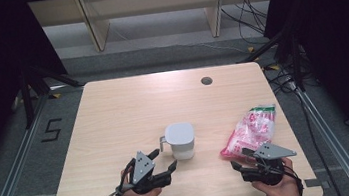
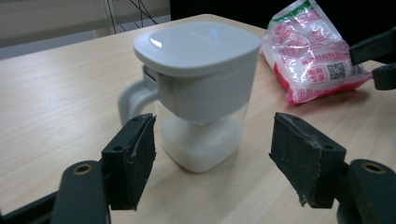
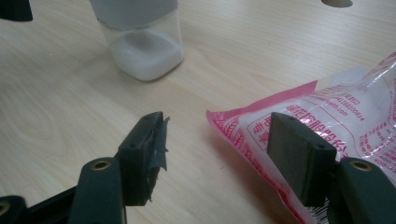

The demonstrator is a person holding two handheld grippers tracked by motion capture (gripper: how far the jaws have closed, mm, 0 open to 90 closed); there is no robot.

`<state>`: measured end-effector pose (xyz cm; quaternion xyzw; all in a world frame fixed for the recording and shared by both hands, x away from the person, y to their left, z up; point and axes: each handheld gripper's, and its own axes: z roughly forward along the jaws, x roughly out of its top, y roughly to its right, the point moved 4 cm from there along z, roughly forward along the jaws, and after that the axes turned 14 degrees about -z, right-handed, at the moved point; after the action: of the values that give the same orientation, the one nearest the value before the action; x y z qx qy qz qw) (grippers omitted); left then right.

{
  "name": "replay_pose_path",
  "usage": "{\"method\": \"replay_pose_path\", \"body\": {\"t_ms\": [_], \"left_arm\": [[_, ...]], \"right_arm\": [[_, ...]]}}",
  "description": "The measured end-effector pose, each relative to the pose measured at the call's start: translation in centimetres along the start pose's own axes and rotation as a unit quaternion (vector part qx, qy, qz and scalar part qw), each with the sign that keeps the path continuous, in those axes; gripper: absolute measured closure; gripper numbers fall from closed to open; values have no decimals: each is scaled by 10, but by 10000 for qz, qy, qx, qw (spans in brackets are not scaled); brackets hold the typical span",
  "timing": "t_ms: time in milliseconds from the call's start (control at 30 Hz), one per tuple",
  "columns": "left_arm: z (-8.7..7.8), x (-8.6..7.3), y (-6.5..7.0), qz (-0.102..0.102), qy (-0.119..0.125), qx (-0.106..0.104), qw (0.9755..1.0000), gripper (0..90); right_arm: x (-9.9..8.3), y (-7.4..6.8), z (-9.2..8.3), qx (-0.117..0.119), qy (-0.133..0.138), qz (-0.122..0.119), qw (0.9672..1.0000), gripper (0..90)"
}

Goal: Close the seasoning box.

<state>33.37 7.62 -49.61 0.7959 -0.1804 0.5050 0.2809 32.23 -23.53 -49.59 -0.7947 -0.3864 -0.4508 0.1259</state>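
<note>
Jar: we see the clear square plastic jar [image 1: 181, 141] with white lid, lower centre of the bench [image 1: 114, 115].
Left hand-held gripper [image 1: 162, 161]: jaws apart, empty; we close squarely around the jar.
Right hand-held gripper [image 3: 215, 154]: jaws apart astride the pink-and-white plastic bag [image 3: 336, 116], unpinched.

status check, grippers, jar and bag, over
Left gripper open, jaws either side of the lidded jar, not touching. Right gripper open at the pink bag corner, no grip. Nothing in the way.

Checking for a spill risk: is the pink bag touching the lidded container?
Apart. The high view shows bare table between the pink bag and the lidded container.
</note>
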Motion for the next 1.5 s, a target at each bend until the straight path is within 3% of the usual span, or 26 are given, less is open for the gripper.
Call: {"method": "replay_pose_path", "body": {"t_ms": [67, 133, 167, 200, 233, 267, 300, 333, 367, 500, 567, 700, 733, 833, 867, 933, 1033, 1067, 1100, 1167, 1267, 1300, 1333, 1367, 1400, 1500], "left_arm": [[1, -5, 2, -60, 51, -87, 9999, 301], [2, -10, 4, -107, 26, -89, 9999, 300], [2, -9, 3, 96, 27, -132, 9999, 301], [2, -9, 3, 96, 27, -132, 9999, 301], [1, -12, 5, -52, 23, -84, 9999, 301], [2, -11, 4, 61, 107, -151, 9998, 301], [1, -12, 3, 164, 51, -93, 9998, 300], [1, -12, 3, 164, 51, -93, 9998, 301], [0, -15, 6, -8, 18, -63, 10000, 301], [2, -16, 7, 150, 72, -121, 9998, 300], [2, -18, 9, 117, 78, -208, 9997, 300], [2, -23, 12, 77, -98, -127, 9998, 298], [2, -23, 12, 233, -112, -162, 9995, 298], [3, -26, 16, 100, -131, -186, 9997, 296], [3, -25, 14, 340, -181, -229, 9990, 295], [3, -28, 16, 177, -233, -176, 9994, 295], [4, -29, 19, 158, -224, -236, 9993, 295], [4, -29, 19, 152, -229, -246, 9993, 295], [3, -29, 19, 164, -242, -225, 9993, 295], [4, -29, 19, 158, -237, -234, 9993, 295], [4, -30, 19, 170, -262, -220, 9993, 294], [4, -30, 18, 168, -262, -220, 9993, 294], [4, -30, 18, 166, -264, -220, 9993, 294], [4, -30, 19, 169, -266, -223, 9993, 294], [4, -30, 19, 169, -266, -223, 9993, 294], [3, -30, 18, 171, -283, -221, 9992, 294]], "right_arm": [[1, -1, 0, -106, 27, 36, 9999, 376], [1, -2, 2, -54, 49, 80, 9999, 375], [1, -3, 1, -106, 12, 128, 9999, 374], [1, -6, 1, -55, -18, 206, 9998, 374], [1, -5, 1, -57, -7, 101, 9999, 374], [1, -5, 1, -95, -28, 98, 9999, 374], [2, -3, 2, -66, 50, -78, 9999, 373], [2, -3, 2, -66, 50, -78, 9999, 373], [2, -4, 3, -48, 26, 39, 10000, 372], [1, -3, 2, -102, 35, -42, 9999, 371], [1, -3, 2, -103, 31, -57, 9999, 371], [1, -6, 3, -1, 4, 22, 10000, 369], [1, -9, 1, -52, -83, 172, 9998, 369], [1, -6, 2, -64, -57, -139, 9999, 363], [1, -9, 2, 21, -98, 41, 9999, 362], [1, -10, 2, -14, -106, -27, 9999, 359], [1, -14, 1, -3, -90, -23, 10000, 353], [0, -13, 2, 34, -45, -139, 9999, 350], [-1, -16, 2, 113, -127, -18, 9999, 345], [-3, -16, 3, 74, -181, -171, 9997, 338], [-6, -24, 1, 236, -378, 41, 9990, 334], [-7, -21, 3, 207, -247, -167, 9993, 333], [-8, -24, 2, 265, -351, -41, 9990, 332], [-8, -23, 3, 313, -305, -153, 9989, 331], [-9, -24, 2, 359, -326, -103, 9988, 331], [-11, -26, 0, 251, -394, -1, 9989, 329]]}}
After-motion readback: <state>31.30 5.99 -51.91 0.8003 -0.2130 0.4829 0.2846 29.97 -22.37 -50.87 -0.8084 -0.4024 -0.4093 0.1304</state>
